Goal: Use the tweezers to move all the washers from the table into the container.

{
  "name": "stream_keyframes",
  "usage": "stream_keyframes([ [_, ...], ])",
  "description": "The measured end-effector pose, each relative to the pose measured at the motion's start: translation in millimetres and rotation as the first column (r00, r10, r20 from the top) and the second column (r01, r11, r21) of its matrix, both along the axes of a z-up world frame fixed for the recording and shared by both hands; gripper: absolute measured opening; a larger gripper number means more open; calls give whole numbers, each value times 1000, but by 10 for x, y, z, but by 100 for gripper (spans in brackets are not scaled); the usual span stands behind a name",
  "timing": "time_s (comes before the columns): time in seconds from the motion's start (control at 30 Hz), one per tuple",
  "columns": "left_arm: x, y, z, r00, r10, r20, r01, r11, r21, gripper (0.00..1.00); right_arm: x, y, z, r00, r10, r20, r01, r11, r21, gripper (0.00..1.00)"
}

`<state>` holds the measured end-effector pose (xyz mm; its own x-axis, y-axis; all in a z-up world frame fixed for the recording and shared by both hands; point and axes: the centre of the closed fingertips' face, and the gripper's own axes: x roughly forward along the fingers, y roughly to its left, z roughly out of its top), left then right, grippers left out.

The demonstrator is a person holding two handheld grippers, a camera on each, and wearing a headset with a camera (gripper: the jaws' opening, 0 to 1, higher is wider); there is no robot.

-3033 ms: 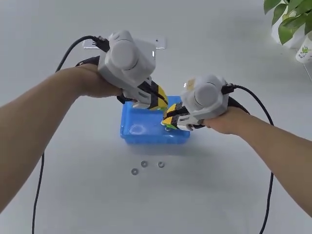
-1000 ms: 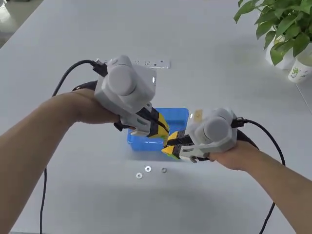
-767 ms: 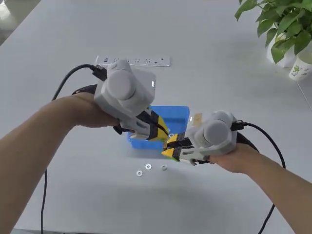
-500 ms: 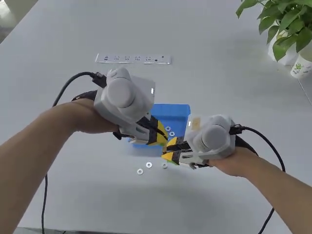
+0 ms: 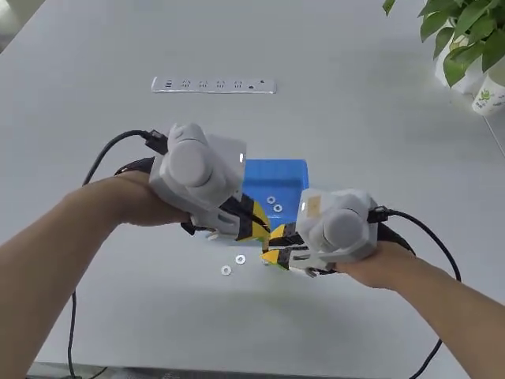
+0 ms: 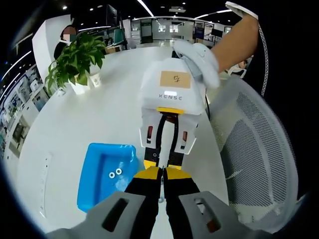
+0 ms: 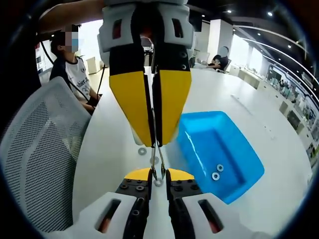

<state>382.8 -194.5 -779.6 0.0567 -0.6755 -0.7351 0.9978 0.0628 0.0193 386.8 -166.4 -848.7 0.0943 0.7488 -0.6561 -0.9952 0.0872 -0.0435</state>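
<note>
Tweezers [image 7: 155, 149]: I hold them clamped in both my left gripper [image 5: 256, 223] and right gripper [image 5: 276, 254] at frame centre, one steadying, one squeezing, I judge, tips down at loose washers [image 5: 240, 259] on the table [image 5: 355, 95] just below the blue container [image 5: 276, 170].

The left tongs [image 5: 256, 227] and right tongs [image 5: 274, 254] meet, blocking the container's [image 5: 272, 175] near edge; its far side lies open

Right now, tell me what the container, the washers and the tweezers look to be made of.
Container: likely plastic, glossy blue; its smooth walls catch the light.
Washers: probably steel; bright silvery rings with a metallic glint.
Tweezers: seemingly bare metal, thin grey blades; finish too slim to judge.
</note>
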Motion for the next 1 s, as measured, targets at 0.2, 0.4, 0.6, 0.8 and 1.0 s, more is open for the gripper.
stream_keyframes([
  [0.2,-14,3,-53,1000,-5,-2,5,1000,-3,5,-16,-1,-44,1000,-4,-4,4,1000,-3,13],
  [0.4,-19,16,-99,1000,1,-15,-1,1000,-10,5,-33,8,-86,1000,-2,-13,2,1000,-7,13],
  [0.6,-19,5,-110,1000,11,-20,-12,1000,-25,5,-34,27,-107,1000,-6,-19,6,1000,-2,13],
  [0.8,2,-12,-101,999,24,-25,-25,999,-34,5,-26,40,-93,1000,-6,-20,7,1000,3,13],
  [1.0,-6,-18,-94,999,19,-26,-20,999,-32,5,-30,46,-97,1000,-4,-29,4,1000,1,12],
])
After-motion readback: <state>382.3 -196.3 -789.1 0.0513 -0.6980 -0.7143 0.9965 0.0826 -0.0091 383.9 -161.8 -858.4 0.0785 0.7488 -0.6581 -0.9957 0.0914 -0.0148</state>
